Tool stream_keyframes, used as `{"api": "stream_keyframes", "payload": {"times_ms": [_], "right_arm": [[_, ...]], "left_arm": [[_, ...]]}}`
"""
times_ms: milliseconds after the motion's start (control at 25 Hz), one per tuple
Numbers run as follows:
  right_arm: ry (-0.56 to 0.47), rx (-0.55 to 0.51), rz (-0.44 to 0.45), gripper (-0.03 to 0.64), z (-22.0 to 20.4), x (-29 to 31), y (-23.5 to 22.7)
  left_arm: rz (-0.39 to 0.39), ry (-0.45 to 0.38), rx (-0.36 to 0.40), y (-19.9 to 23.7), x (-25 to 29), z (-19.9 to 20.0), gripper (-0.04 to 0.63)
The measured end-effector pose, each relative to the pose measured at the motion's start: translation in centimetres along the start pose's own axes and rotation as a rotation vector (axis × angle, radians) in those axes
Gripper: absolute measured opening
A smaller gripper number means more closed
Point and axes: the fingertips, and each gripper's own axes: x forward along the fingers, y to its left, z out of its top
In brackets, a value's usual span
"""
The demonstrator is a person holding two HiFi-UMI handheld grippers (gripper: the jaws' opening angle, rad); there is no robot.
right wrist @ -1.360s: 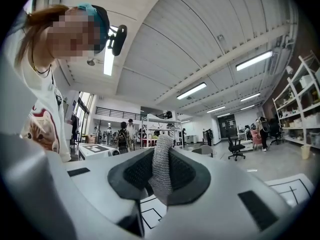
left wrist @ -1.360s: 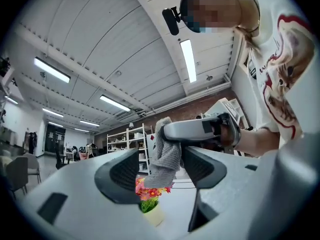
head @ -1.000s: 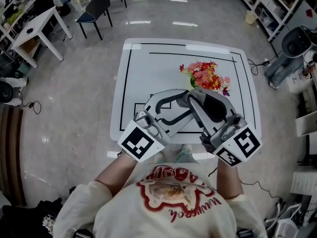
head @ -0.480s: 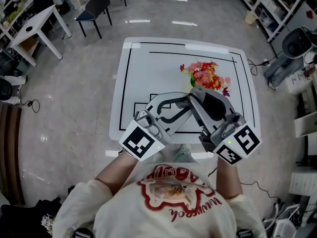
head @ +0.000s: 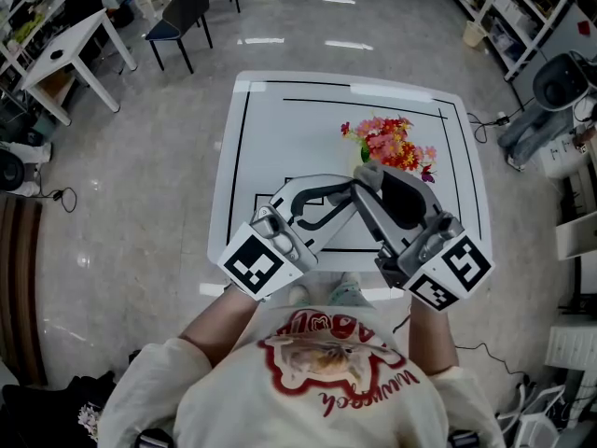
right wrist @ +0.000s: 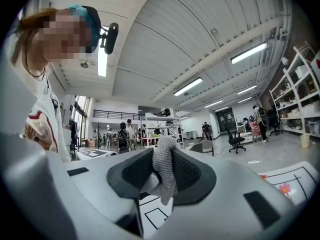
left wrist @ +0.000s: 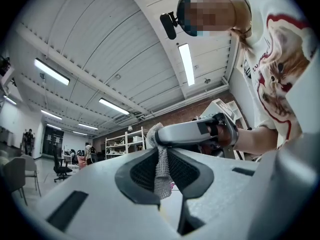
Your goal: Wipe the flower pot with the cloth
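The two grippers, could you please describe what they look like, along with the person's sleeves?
Both the left gripper and right gripper have pale grey bodies with black, mesh-textured pads. Each carries a cube with black-and-white square markers. The right one has a black panel on top. The sleeves are cream. The left jaws are closing, with the cloth between them.

Your left tongs [head: 349, 192] are closing with the cloth [right wrist: 165, 176] between them, tip to tip with your right tongs [head: 365, 171], also pinching it, above the table's [head: 280, 129] near half. The flower pot [head: 390, 144] is standing just behind, right of centre.
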Motion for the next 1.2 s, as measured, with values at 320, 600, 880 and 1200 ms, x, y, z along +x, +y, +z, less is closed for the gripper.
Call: {"api": "stream_keyframes", "payload": {"times_ms": [320,600,880,1200], "right_arm": [[-0.035,0.026,-0.054,0.094,0.1,-1.2,-0.8],[-0.043,0.015,-0.099,0.037,-0.2,-2.9,-2.0],[-0.064,0.027,-0.163,0.000,-0.5,-4.7,-5.8],[-0.085,0.081,-0.171,0.000,-0.2,-5.3,-11.9]], "left_arm": [[0.098,0.006,-0.069,2.2,-0.9,-1.1,0.055],[0.119,-0.002,-0.081,3.5,-0.6,-1.7,0.055],[0.148,0.014,-0.069,5.8,0.1,-2.9,0.055],[0.190,0.038,-0.015,10.7,2.2,-4.2,0.055]]}}
